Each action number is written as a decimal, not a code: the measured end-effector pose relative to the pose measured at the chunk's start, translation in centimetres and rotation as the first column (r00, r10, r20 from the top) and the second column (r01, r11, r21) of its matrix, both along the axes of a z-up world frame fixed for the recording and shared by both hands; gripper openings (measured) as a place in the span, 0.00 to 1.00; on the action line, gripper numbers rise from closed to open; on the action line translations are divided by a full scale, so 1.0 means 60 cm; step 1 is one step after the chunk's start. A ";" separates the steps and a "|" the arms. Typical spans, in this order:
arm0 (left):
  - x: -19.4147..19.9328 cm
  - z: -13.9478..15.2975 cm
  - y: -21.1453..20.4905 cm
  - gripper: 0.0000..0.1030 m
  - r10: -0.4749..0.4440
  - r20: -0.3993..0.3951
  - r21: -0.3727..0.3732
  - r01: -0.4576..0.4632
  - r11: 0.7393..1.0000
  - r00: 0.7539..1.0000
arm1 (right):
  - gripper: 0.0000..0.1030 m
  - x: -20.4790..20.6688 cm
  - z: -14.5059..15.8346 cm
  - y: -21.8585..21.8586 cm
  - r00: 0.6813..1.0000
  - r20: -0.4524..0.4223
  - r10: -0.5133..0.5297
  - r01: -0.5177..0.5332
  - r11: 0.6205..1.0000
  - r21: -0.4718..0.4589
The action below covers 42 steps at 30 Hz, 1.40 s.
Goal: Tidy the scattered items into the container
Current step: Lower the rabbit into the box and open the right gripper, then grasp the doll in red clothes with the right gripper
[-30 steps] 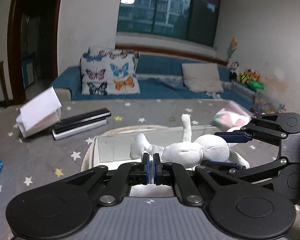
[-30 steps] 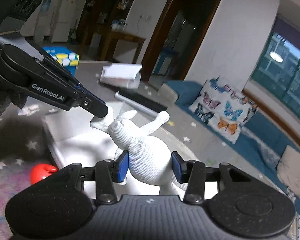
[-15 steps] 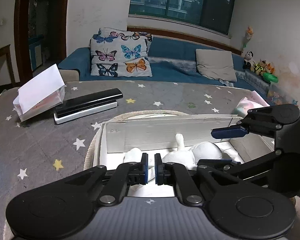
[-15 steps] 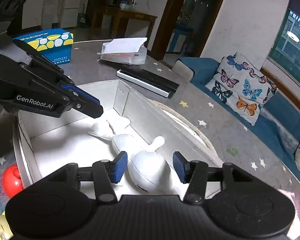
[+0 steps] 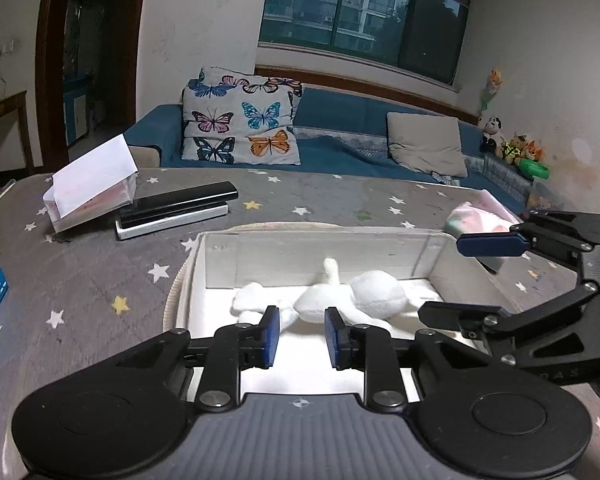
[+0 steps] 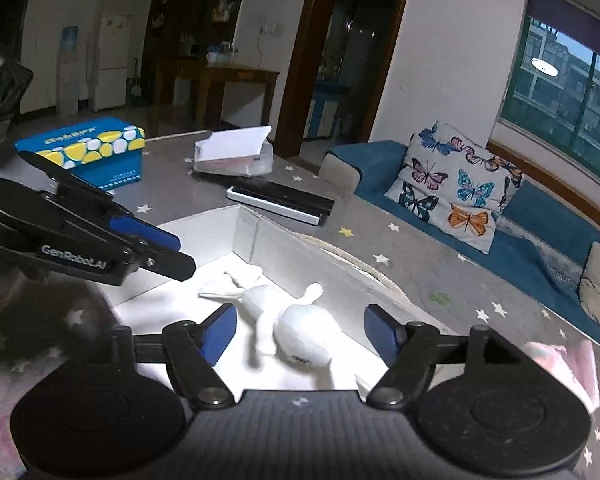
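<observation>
- Left wrist view: white plush toy (image 5: 356, 300) lies inside the white box (image 5: 440, 258). Left gripper (image 5: 302, 338) hovers above, partly open, empty. A pink packet (image 5: 480, 220) lies outside, likely still to tidy.
- Right wrist view: right gripper (image 6: 300, 334) spread wide, empty; only here a blue tissue box (image 6: 96, 150) shows.

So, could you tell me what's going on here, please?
A person with a gripper in each hand is tidying items into a white box on the starry table. A white plush toy lies inside the box. The left gripper and right gripper are both open above it, holding nothing.
</observation>
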<state>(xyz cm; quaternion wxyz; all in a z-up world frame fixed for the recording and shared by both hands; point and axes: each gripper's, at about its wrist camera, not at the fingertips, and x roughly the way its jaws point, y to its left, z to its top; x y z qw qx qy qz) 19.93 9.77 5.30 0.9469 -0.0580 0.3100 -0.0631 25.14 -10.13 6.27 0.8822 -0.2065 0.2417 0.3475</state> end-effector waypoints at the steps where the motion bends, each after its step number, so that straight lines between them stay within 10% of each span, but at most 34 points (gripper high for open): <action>1: -0.006 0.001 -0.003 0.26 -0.002 0.001 0.000 0.002 1.000 1.000 | 0.71 -0.011 0.002 -0.005 1.000 0.004 -0.001 0.001 1.000 0.005; 24: -0.139 -0.021 -0.062 0.28 -0.049 -0.024 -0.093 0.047 0.995 0.998 | 0.80 -0.214 -0.024 -0.091 0.998 -0.041 -0.047 0.051 0.992 0.114; 42: -0.127 -0.032 -0.143 0.28 -0.213 -0.094 -0.175 0.194 0.965 0.973 | 0.80 -0.244 -0.096 -0.115 0.983 -0.151 -0.107 0.122 0.988 0.093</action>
